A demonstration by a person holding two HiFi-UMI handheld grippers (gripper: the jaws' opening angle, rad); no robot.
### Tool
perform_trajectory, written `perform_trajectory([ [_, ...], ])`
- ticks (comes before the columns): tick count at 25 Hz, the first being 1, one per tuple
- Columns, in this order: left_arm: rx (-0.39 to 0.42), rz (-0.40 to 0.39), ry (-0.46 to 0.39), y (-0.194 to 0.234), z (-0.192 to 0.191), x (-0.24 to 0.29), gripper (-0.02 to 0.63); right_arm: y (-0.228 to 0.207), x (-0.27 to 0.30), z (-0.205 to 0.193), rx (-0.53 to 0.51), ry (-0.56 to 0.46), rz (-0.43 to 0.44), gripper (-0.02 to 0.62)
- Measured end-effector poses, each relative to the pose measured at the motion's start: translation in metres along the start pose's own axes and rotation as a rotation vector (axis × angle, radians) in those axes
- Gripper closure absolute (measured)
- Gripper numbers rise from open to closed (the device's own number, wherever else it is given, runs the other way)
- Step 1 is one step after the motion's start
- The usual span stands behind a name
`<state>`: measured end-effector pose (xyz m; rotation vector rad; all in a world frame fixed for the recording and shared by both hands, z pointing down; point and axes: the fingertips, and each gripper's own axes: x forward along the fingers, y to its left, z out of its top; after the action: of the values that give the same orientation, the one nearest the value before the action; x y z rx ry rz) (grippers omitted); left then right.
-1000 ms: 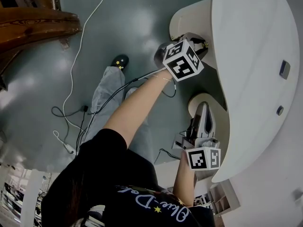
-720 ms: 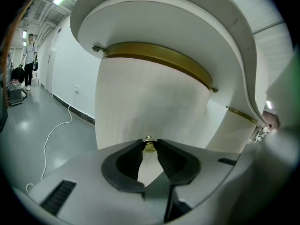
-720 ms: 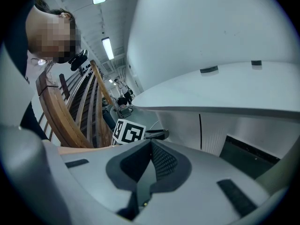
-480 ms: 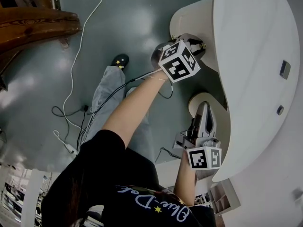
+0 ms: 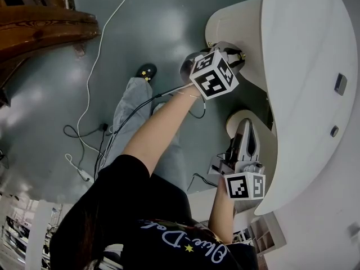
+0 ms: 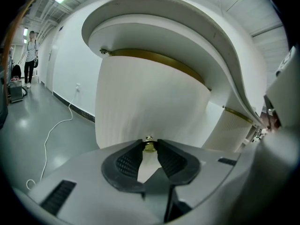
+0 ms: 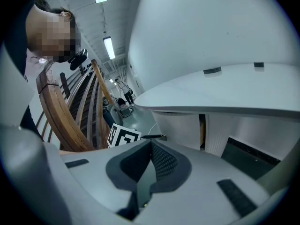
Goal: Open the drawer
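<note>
A white ribbed, curved drawer front (image 6: pixel 150 97) with a brass strip along its top sits under the white desk top (image 5: pixel 304 66). At its lower middle is a small brass knob (image 6: pixel 149 146). My left gripper (image 6: pixel 149 142) is shut on the knob, its dark pads pinching it from both sides. In the head view the left gripper (image 5: pixel 238 54) reaches to the upper rounded pedestal (image 5: pixel 230 21). My right gripper (image 5: pixel 246 133) hangs lower, beside a second pedestal (image 5: pixel 236 120), jaws shut with nothing between them (image 7: pixel 151 143).
Cables (image 5: pixel 90 66) trail over the grey floor. A wooden stair rail (image 5: pixel 39 30) stands at the upper left. My own leg and shoe (image 5: pixel 145 71) are below the left arm. Two small sockets (image 5: pixel 339 83) sit in the desk top. A person (image 6: pixel 31 55) stands far down the hall.
The left gripper with its marker cube has shifted slightly to the left, away from the desk edge, still on the knob. The right gripper has stayed where it was.
</note>
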<state>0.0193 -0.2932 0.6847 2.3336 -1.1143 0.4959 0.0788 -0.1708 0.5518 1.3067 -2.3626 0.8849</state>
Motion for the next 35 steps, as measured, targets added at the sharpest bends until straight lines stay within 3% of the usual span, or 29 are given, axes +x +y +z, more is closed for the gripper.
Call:
perform_trajectory([
  [35,0.033,-0.070,0.105,0.000,-0.027,-0.042,0.509,0.038,0.016,0.019,0.073,-0.100,-0.100,0.597],
])
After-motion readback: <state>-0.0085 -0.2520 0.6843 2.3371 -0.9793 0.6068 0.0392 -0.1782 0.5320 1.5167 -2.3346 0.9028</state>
